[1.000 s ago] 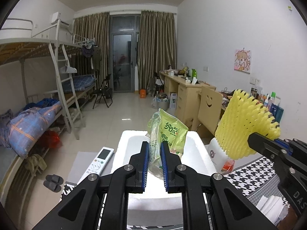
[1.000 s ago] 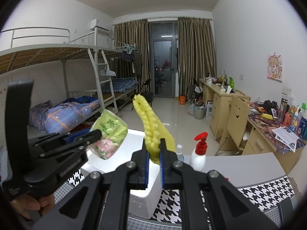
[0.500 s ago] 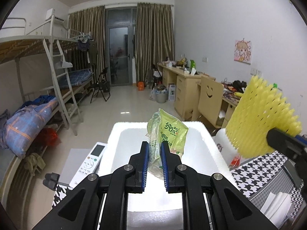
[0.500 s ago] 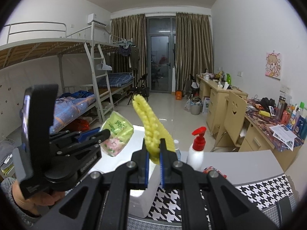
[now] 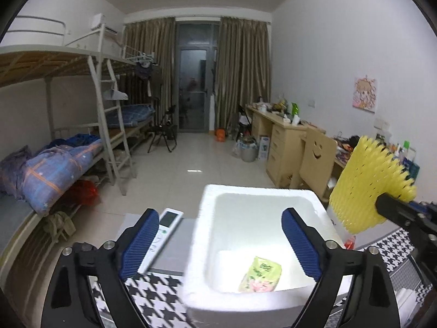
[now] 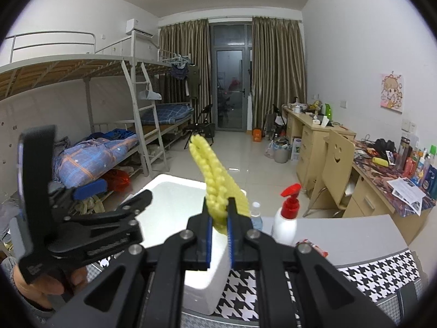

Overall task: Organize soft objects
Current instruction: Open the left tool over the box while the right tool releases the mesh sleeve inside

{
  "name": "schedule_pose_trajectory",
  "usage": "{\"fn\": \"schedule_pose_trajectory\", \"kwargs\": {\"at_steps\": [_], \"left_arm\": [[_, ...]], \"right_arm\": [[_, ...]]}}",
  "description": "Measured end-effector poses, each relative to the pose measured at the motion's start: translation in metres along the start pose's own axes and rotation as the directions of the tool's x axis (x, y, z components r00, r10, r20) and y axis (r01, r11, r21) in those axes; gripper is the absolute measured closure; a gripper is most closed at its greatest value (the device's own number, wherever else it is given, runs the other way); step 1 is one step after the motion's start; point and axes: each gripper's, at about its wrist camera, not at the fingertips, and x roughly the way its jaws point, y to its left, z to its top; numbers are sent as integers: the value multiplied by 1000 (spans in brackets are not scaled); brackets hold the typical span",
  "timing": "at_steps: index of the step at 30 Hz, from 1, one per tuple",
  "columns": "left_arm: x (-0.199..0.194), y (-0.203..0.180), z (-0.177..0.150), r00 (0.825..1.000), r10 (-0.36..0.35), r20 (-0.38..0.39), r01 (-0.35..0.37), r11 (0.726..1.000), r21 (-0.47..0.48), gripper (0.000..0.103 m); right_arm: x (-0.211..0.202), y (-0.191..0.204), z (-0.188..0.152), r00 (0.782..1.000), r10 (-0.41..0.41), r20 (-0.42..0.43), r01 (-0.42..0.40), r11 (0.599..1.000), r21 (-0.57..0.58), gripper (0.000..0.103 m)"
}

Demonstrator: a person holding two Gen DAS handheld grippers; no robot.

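In the left wrist view, the left gripper (image 5: pixel 220 242) is seen with its jaws spread wide; they have just been opening, and nothing is held between the blue pads (image 5: pixel 139 242). Below the gap, a white foam box (image 5: pixel 203 251) is seen on the counter (image 5: pixel 153 296), which is covered by a black-and-white houndstooth cloth. A green snack bag (image 5: pixel 260 274) is seen lying on the floor of the box, near its front wall, clear of both pads. A white remote control (image 5: pixel 164 232) is seen just left of the box on a grey mat. At the right edge, a yellow foam net sleeve (image 5: pixel 367 188) is clamped in the right gripper, of which only black parts are shown here.

In the right wrist view, the right gripper (image 6: pixel 218 224) is closed on the lower end of the yellow foam net sleeve (image 6: pixel 211 169), which stands upward and tilts to the left above the far right corner of the foam box (image 6: pixel 169 191). The left gripper (image 6: pixel 95 207) is seen at the left, over the box, held by a hand (image 6: pixel 46 284). A white pump bottle (image 6: pixel 286 216) with a red top is seen on the counter just right of the box.
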Motion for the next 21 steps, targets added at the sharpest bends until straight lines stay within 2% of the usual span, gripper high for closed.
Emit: {"fn": "schedule_pose_trajectory", "kwargs": {"at_steps": [1, 6, 21], "left_arm": [[-3, 2, 0, 1000, 9, 9, -9, 1000, -3, 5], [-19, 19, 2, 996, 83, 42, -82, 996, -16, 3], [-45, 58, -9, 986, 158, 58, -155, 987, -47, 2]], "right_arm": [[2, 2, 1, 1000, 4, -3, -4, 1000, -2, 91], [11, 14, 6, 999, 29, -13, -29, 999, -13, 91], [37, 38, 8, 995, 90, -51, -92, 995, -35, 91]]}}
